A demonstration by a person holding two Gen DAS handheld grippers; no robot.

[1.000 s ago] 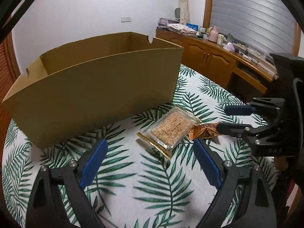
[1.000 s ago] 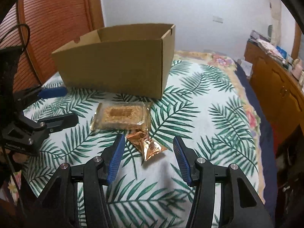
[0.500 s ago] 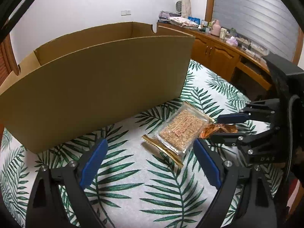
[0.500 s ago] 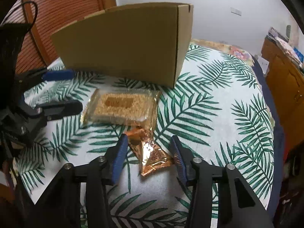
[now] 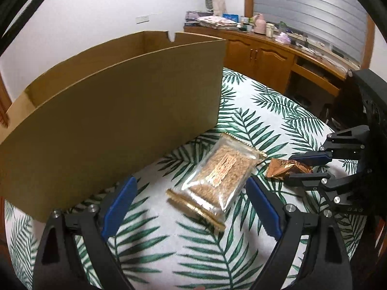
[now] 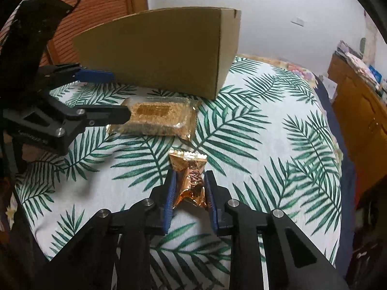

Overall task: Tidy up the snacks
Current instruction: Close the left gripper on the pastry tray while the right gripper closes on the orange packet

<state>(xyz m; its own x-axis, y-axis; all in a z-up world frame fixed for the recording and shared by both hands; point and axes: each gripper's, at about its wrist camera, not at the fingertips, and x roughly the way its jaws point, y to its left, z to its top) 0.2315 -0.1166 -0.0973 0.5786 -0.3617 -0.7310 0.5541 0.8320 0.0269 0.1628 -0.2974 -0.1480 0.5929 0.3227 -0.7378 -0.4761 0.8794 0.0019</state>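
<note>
Right gripper point(image 6: 189, 188) closed on copper packet point(image 6: 191, 181); left gripper point(image 5: 191, 193) spread around clear packet point(image 5: 217, 171).

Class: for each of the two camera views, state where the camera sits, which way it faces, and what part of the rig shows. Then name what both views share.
Left wrist view: sits on the left gripper, looks down along its open fingers at the clear snack pack before the cardboard box; right gripper at right.
Right wrist view: sits on the right gripper, shut on the copper snack packet; left gripper at left.
Shared: box, both snacks, leaf-print tablecloth.
</note>
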